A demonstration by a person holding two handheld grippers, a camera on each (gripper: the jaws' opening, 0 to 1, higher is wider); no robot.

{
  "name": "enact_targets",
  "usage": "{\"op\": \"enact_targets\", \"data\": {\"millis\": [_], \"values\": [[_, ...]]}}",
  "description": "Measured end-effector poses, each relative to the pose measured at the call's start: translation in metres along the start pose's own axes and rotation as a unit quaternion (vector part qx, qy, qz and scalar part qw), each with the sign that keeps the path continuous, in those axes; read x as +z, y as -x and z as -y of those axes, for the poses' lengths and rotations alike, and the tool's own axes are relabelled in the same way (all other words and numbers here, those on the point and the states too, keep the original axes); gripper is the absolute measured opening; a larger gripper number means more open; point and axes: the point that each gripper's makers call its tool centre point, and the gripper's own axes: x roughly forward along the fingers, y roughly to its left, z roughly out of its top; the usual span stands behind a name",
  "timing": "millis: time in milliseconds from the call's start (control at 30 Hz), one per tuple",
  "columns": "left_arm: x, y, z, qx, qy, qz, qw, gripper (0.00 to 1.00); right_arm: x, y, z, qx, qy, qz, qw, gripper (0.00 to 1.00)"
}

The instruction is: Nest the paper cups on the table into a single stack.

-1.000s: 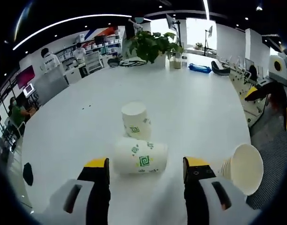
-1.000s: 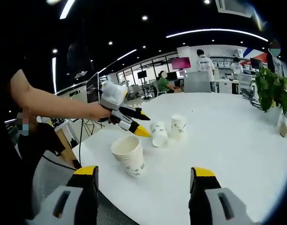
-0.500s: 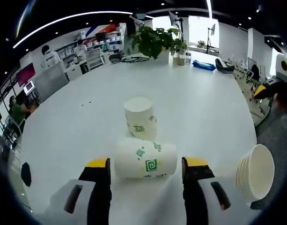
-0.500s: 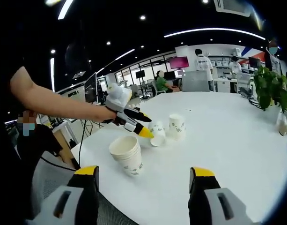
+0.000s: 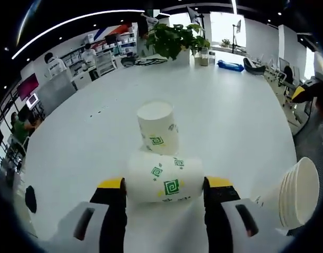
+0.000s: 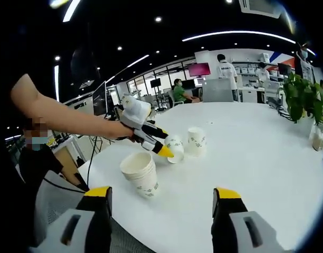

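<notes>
A white paper cup with green squares (image 5: 164,179) lies on its side on the round white table (image 5: 229,116). My left gripper (image 5: 165,184) is open, with one yellow-tipped jaw on each side of this cup and close to its walls. Just behind it stands a second cup (image 5: 157,128). A stack of nested cups (image 5: 298,192) sits at the right, near the table edge. In the right gripper view, the left gripper (image 6: 165,152) reaches the lying cup (image 6: 174,148) beside the standing cup (image 6: 196,141), with the stack (image 6: 142,171) nearer. My right gripper (image 6: 162,195) hangs open and holds nothing.
A potted plant (image 5: 174,42) and a blue object (image 5: 229,66) sit at the table's far side. The person's arm (image 6: 66,118) stretches in from the left. The table edge (image 6: 114,211) runs close under the right gripper. People and desks are far behind.
My left gripper has moved forward, so the lying cup now sits between its jaw tips instead of ahead of them. The right gripper has barely moved.
</notes>
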Motion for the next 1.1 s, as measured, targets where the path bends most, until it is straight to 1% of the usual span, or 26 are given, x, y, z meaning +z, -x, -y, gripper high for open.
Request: {"op": "enact_targets", "data": {"millis": [333,467,600,700,800,900,1000,1100], "values": [[-0.002,0.000,-0.001,0.000,0.005,0.001,1.0000,0.57,-0.001,0.000,0.001,-0.002,0.000,-0.002,1.0000,0.78],[0.001,0.004,0.001,-0.001,0.003,0.004,1.0000,0.57,0.000,0.000,0.000,0.000,0.000,0.000,1.0000,0.78],[0.003,0.013,0.002,-0.001,0.001,0.007,1.0000,0.57,0.001,0.000,-0.001,0.001,0.002,0.001,1.0000,0.78],[0.001,0.017,0.002,0.000,-0.002,0.008,1.0000,0.56,0.001,0.000,-0.002,0.003,0.003,0.003,1.0000,0.78],[0.002,0.026,0.004,0.001,-0.006,0.009,0.9999,0.56,0.002,0.000,-0.003,0.006,0.005,0.005,1.0000,0.78],[0.007,0.043,0.010,0.001,-0.012,0.013,0.9998,0.56,0.003,0.001,-0.004,0.008,0.006,0.008,0.9999,0.78],[0.005,0.046,0.011,0.002,-0.014,0.017,0.9998,0.56,0.003,0.001,-0.004,0.009,0.007,0.010,0.9999,0.78],[0.007,0.058,0.011,0.005,-0.014,0.022,0.9996,0.56,0.004,0.001,-0.005,0.011,0.008,0.012,0.9998,0.78]]}}
